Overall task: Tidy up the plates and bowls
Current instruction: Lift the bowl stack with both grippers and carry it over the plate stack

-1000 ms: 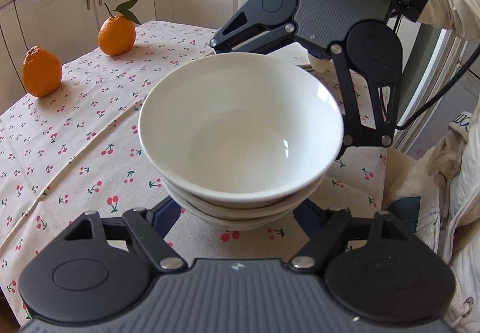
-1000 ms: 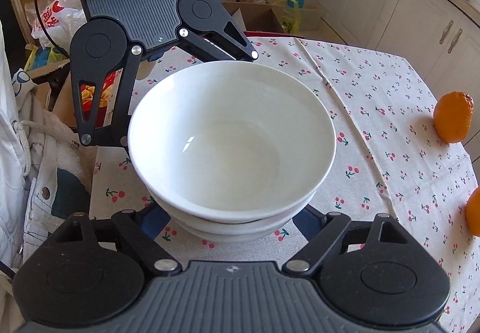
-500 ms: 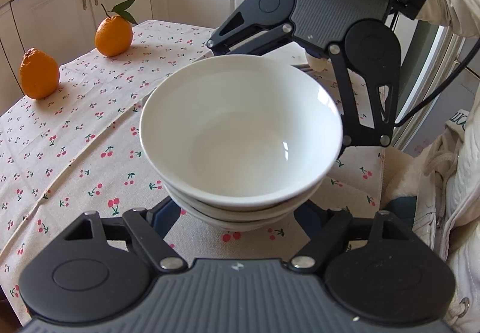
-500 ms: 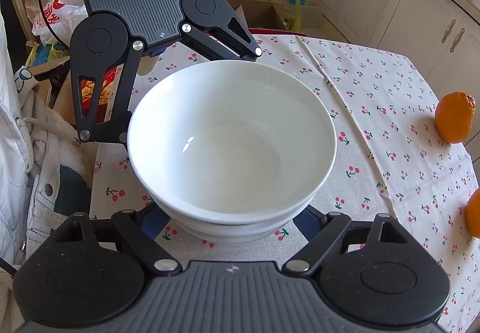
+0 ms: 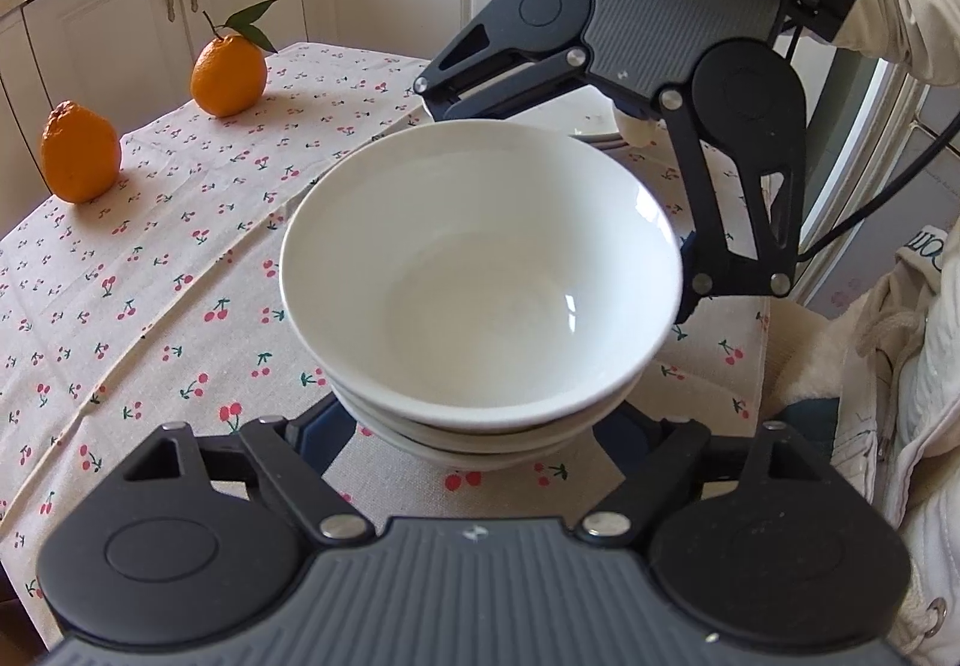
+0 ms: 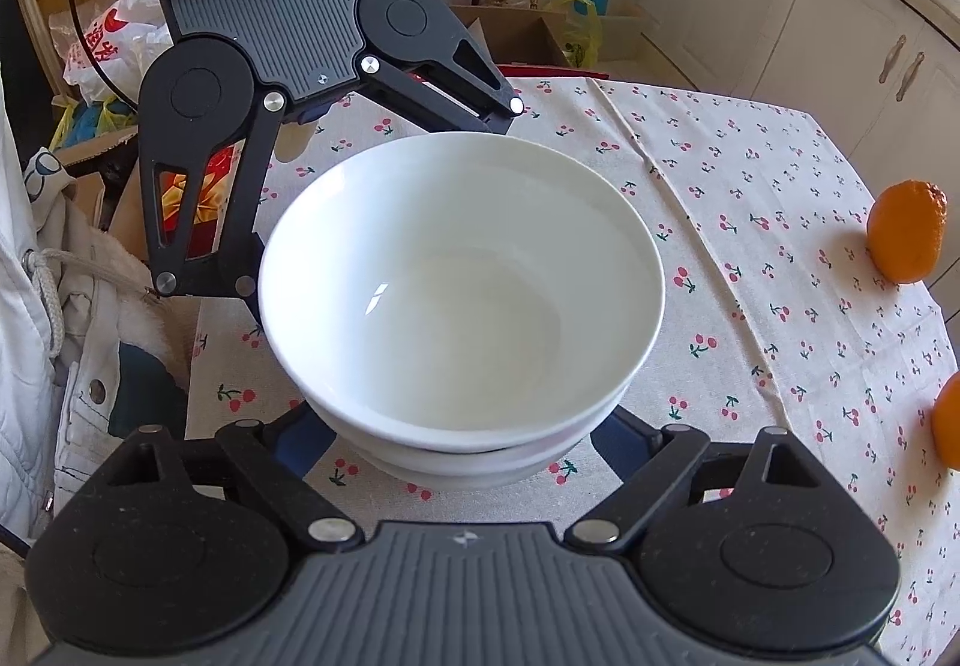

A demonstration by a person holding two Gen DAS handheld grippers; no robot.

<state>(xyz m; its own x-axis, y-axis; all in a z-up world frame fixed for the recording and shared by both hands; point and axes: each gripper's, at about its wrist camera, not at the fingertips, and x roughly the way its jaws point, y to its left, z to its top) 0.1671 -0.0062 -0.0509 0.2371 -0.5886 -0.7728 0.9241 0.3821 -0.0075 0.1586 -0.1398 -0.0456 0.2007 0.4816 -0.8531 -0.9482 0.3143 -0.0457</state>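
A stack of white bowls [image 5: 480, 300] is seen on the table [image 5: 150, 270], near the edge closest to the person, with the cherry-print cloth under it. At least three nested bowls are counted from the rims. The left gripper [image 5: 474, 426] and the right gripper [image 6: 462, 426] are set on opposite sides of the stack, each straddling its lower part. Both sets of jaws have just been opening, with the stack between them. The fingertips are hidden under the bowl rims, so contact cannot be confirmed; the fingers are judged to be released rather than clamped.

Handling, judged: glazed ceramic, stiff, smooth and slippery, breakable if dropped or knocked. The stack is likely heavy for one gripper. The nested bowls could slide if tilted, so the stack should be kept level. Hold is best taken low, under the flare of the bottom bowl, from two opposite sides.

Two oranges [image 5: 228, 75] lie well apart from the stack.
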